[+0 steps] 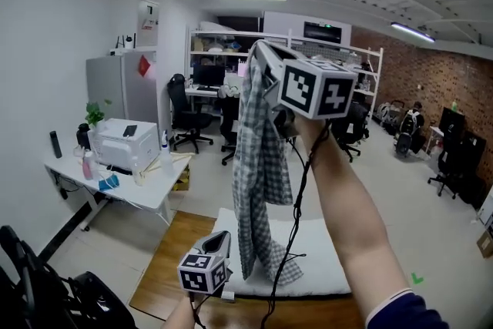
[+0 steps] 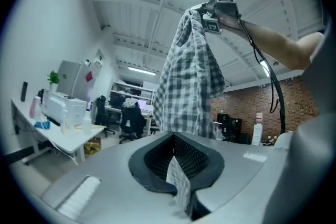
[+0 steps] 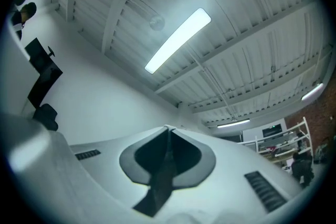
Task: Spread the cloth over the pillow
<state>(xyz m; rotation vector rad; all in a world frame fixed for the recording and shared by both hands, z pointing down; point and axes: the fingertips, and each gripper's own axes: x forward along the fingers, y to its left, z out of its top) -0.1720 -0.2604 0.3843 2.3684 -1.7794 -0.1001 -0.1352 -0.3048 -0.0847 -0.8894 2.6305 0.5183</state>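
So right now my right gripper (image 1: 257,50) is way up high, jaws pinched shut on the top edge of the cloth (image 1: 258,166). In its own view there's just a dark strip of fabric squeezed between the fingers, with nothing but ceiling past them. The rest of the plaid hangs straight down from those fingers in a long bunched drape. My left gripper (image 1: 222,237) is down low, well below the right one, and it's clamped shut too, with a little sliver of the checked fabric nipped right at the fingertips. I'd say that's the other corner or edge. I think holding one end high and one low lets the cloth fall open under its own weight instead of staying wadded up, and two grip points give me a line to stretch it along. The pillow (image 1: 323,258) lies on the table (image 1: 166,273) below and just beyond my left fingers, bare as far as I can see. The cloth's bottom end dangles in front of it, and I can't tell if it's touching. My guess is the spreading itself isn't done yet. Next I'd need to pull the two grips apart and lower the cloth flat, watching that the thin pinch on the left doesn't slip.
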